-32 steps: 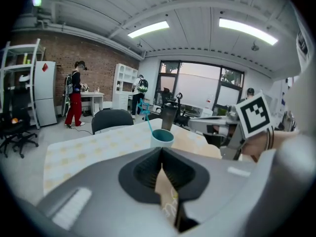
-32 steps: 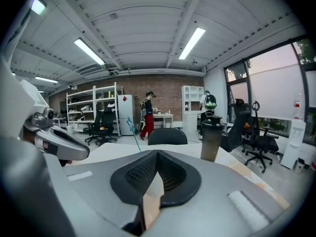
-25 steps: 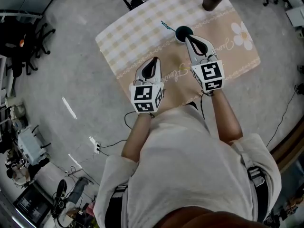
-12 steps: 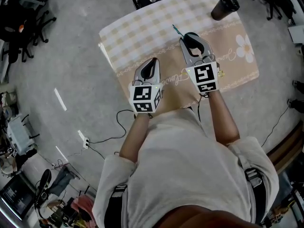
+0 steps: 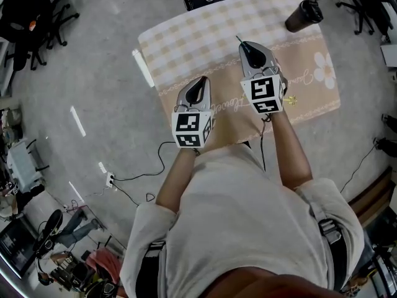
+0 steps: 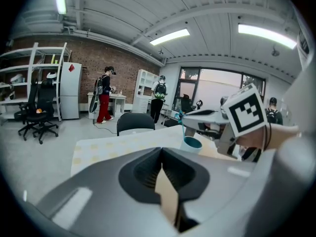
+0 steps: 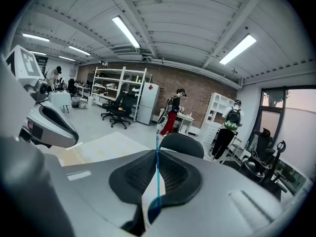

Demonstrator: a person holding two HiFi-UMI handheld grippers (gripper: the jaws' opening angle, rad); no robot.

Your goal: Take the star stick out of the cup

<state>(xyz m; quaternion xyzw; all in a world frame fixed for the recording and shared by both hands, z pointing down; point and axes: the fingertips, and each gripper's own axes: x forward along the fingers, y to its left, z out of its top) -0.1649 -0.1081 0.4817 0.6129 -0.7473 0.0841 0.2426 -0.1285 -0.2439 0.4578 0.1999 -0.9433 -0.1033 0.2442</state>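
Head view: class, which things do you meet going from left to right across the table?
In order: left claw → right claw, its jaws closing with the star stick between them → dark lidded tumbler.

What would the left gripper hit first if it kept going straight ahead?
Likely the dark chair beyond the far edge. The left gripper points across bare tablecloth, the cup off to its right; height is hard to judge.
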